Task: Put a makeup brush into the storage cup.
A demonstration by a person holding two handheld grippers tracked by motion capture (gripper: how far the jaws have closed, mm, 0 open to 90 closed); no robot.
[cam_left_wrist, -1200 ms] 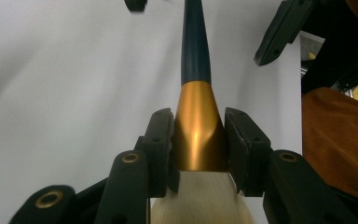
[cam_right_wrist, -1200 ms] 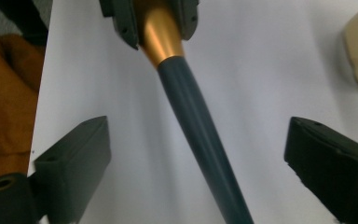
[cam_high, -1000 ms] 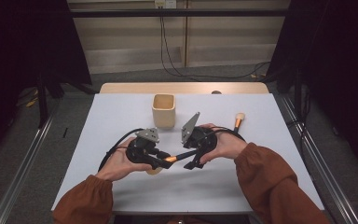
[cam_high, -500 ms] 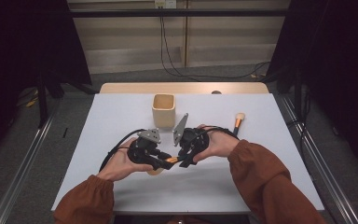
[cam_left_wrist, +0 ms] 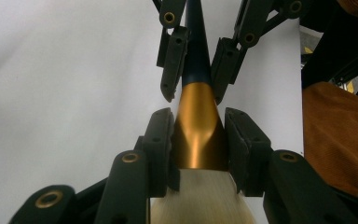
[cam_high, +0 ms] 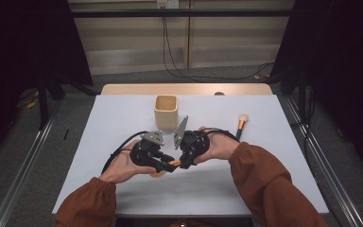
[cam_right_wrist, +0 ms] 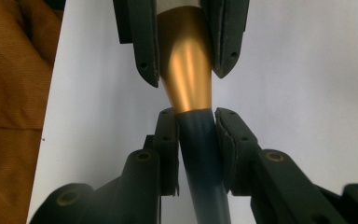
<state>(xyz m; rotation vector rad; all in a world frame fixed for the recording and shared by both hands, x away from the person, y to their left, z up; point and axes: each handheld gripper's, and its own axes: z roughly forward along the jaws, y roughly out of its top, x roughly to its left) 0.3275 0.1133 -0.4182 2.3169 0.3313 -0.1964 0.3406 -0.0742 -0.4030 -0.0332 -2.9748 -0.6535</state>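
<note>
- Table [cam_high: 123, 118]: pale top, carrying every item listed below; a person's two forearms in rust-coloured sleeves come in from its near edge.
- Cup [cam_high: 166, 111]: tan, square-sided, open at the top, standing upright toward the far middle of the table, just beyond the two hands and clear of them.
- Left tool [cam_high: 166, 165]: held in the left hand near the middle of the table, pointing toward the right tool. In the left gripper view its jaws are pressed against both sides of the gold collar of the large brush [cam_left_wrist: 199, 135], next to the pale bristles. Jaws drawn in, pinching the brush.
- Right tool [cam_high: 182, 162]: held in the right hand, facing the left tool, the tips of the two close together. In the right gripper view its jaws sit on either side of the dark blue handle of the large brush, directly beside the gold collar. These jaws have just been closing, with the handle between them; both pads now bear on the handle.
- Large brush: held off the table between the two tools, lying roughly level, bristles at the left tool's end, handle at the right tool's end.
- Small brush [cam_high: 241, 124]: orange handle, pale head, lying flat on the table to the right of the cup, beyond the right hand, untouched.
</note>
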